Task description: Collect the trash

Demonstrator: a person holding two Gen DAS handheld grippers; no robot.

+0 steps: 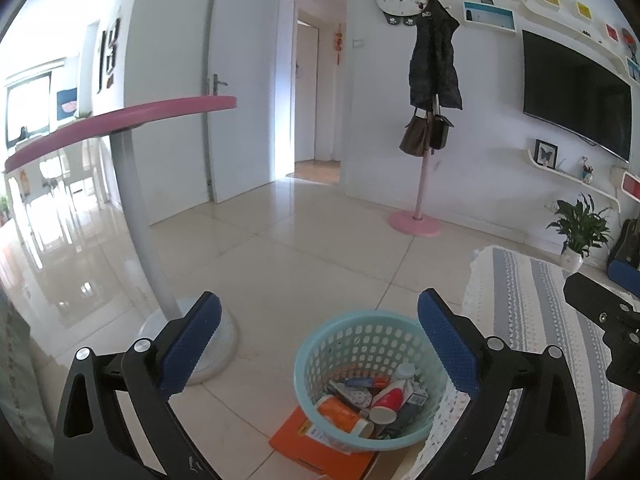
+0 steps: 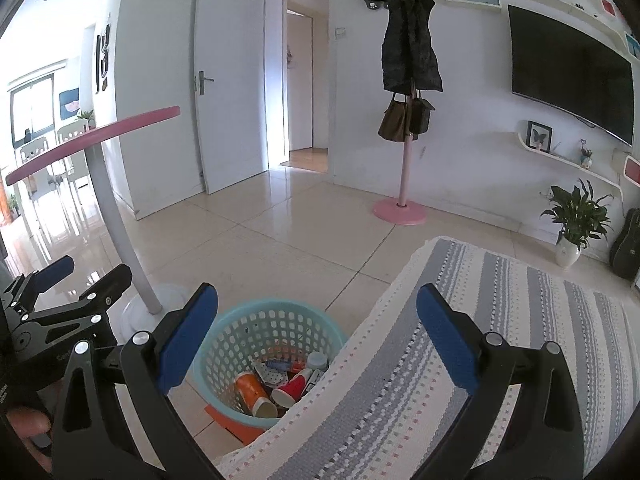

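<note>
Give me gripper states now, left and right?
Left gripper: open, nothing between its pads, above the blue basket.
Right gripper: open, holding nothing.

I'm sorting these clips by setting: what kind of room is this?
Most likely a home living room: a wall-mounted television, a coat stand hung with a jacket and bags, and a striped rug on tiled floor beside the trash basket.
</note>
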